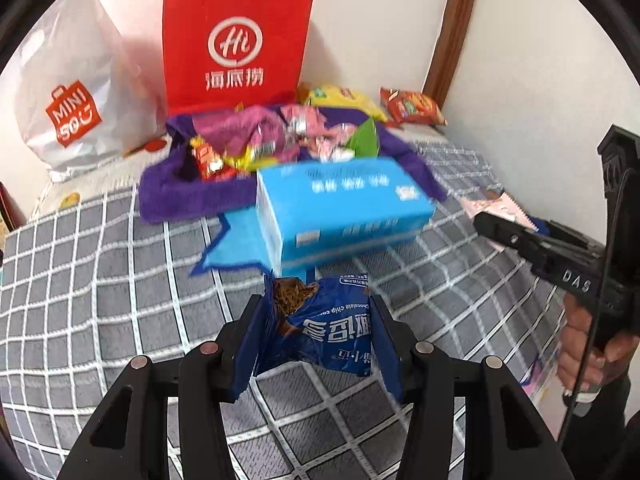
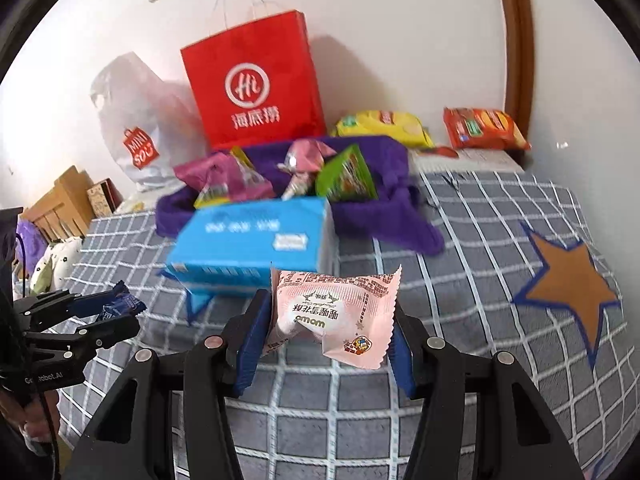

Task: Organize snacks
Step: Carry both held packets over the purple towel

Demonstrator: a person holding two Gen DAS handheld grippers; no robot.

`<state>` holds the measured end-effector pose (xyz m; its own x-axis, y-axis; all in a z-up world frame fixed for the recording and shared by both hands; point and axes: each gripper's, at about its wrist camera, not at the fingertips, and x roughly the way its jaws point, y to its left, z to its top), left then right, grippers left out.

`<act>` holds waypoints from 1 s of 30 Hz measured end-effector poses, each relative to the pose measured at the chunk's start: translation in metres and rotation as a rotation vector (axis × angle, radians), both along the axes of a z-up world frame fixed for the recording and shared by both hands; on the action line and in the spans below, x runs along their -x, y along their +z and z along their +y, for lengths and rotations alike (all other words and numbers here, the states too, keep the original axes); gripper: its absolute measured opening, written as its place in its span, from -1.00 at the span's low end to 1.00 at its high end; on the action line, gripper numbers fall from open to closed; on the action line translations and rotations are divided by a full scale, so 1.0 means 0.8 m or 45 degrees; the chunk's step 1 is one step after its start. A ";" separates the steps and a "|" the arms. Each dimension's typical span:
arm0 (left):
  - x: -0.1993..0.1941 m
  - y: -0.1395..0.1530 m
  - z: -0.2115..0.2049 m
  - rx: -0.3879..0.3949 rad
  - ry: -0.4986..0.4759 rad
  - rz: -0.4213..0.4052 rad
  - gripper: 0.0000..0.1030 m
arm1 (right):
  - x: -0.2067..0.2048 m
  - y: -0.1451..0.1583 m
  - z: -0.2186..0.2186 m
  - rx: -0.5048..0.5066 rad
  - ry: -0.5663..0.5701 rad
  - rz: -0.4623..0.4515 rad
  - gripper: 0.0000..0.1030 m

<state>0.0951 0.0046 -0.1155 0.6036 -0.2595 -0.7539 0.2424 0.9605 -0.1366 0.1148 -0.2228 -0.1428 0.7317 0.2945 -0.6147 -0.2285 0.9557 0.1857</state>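
Nearest, each gripper grips a wrapped snack above the checked bedspread [image 2: 460, 208]: the left gripper [image 1: 316, 328] is clamped on a blue cookie packet [image 1: 328, 324], the right gripper [image 2: 326, 324] on a pink packet [image 2: 336, 316], probably bound for the purple cloth [image 2: 384, 196] heaped with snacks behind the blue box [image 2: 256, 240]. Only the right view shows the brown star patch [image 2: 568, 280]; only the left shows the person's hand [image 1: 588, 344].

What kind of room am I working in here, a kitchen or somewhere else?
Most likely a bedroom, not a kitchen. The snacks lie on a bed with a grey checked cover, not a table. A stuffed toy sits beside it, and shopping bags lean against the plain wall.
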 end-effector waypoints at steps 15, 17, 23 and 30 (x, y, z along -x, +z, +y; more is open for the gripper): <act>-0.068 0.090 0.025 0.063 0.088 -0.073 -0.05 | -0.060 0.095 0.039 0.084 0.010 -0.132 0.05; -0.078 0.101 0.028 0.060 0.102 -0.093 -0.05 | -0.074 0.105 0.039 0.068 0.008 -0.137 0.05; -0.111 0.118 0.033 0.073 0.127 -0.105 -0.05 | -0.110 0.124 0.043 0.042 0.010 -0.138 0.05; -0.152 0.127 0.034 0.100 0.154 -0.101 -0.05 | -0.152 0.135 0.048 0.021 0.020 -0.136 0.05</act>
